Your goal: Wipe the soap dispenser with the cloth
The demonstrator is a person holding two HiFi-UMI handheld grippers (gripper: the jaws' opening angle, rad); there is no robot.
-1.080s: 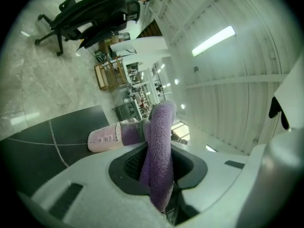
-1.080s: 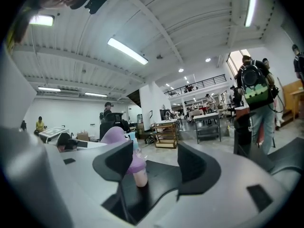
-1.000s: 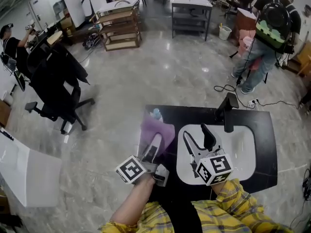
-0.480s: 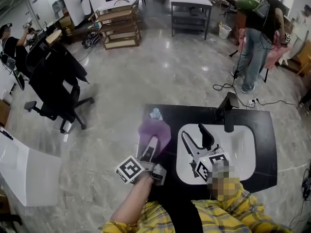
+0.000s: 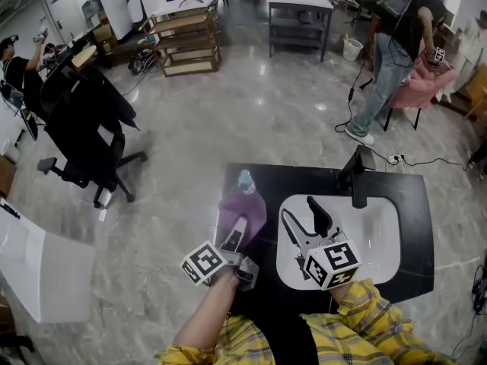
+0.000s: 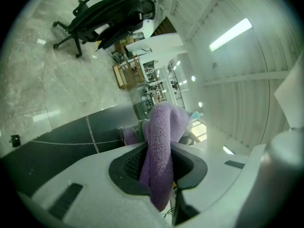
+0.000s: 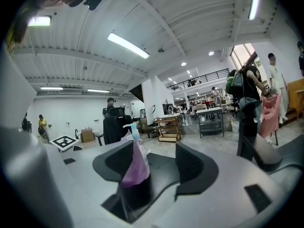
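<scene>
A black desk stands on a glossy grey marble floor, with a white basin set into its top and a black faucet at the basin's far edge. Well off to the left is a black office chair draped in dark fabric. Farther back stand a wooden rack and a grey metal table. At upper right a person bends over what may be a pink-covered chair, near a white bucket.
</scene>
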